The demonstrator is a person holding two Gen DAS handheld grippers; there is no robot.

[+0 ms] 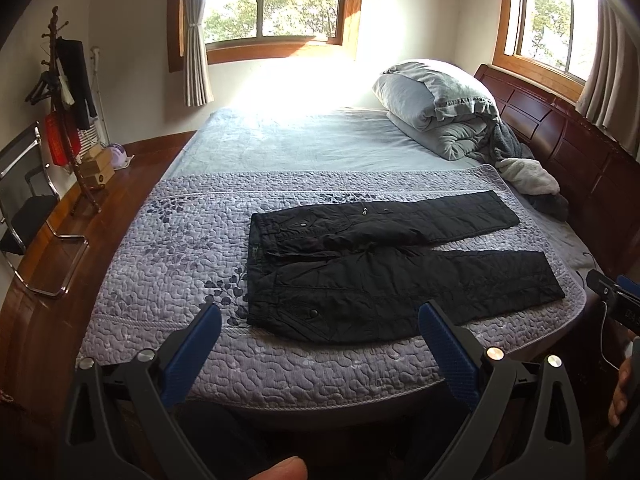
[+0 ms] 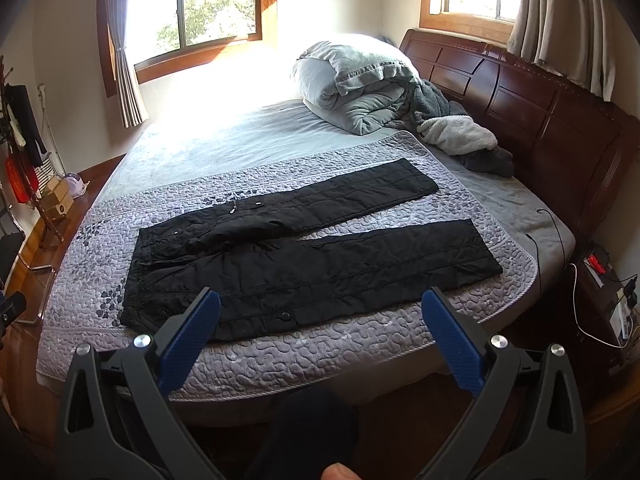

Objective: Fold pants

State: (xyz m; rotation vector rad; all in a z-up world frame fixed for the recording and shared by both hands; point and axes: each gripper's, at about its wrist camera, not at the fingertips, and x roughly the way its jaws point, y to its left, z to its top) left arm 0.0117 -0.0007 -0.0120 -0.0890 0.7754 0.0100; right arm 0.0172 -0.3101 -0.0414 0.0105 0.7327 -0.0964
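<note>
1. The black pants [image 1: 384,268] lie flat and unfolded on a grey quilted bedspread [image 1: 168,264] with a dark leaf pattern; the waistband points to the left and both legs run to the right, spread slightly apart in a narrow V.
2. The bedspread covers the near part of the bed [image 1: 304,136]; a pale blue-grey sheet shows beyond it, bright with sun from the window [image 1: 272,0].
3. The left gripper [image 1: 320,312] hangs in the air over the near edge of the bed, jaws spread wide and gripping nothing; its blue pads [image 1: 192,356] frame the waist and hip part of the pants.
4. The right gripper [image 2: 320,298] likewise hovers above the near bed edge, jaws spread wide and empty; in its view the pants [image 2: 304,256] lie just beyond the fingertips, apart from them.
5. A folded grey duvet [image 1: 436,100] sits at the far right corner of the bed, with a rumpled fleece garment [image 1: 528,176] beside it, near the dark wooden headboard [image 1: 576,152]; both are well apart from the pants.
6. A coat stand [image 1: 64,92] with dark clothes and a black chair [image 1: 24,204] stand on the wooden floor to the left.
7. A nightstand [image 2: 608,288] with cables sits at the right of the bed in the right wrist view.
</note>
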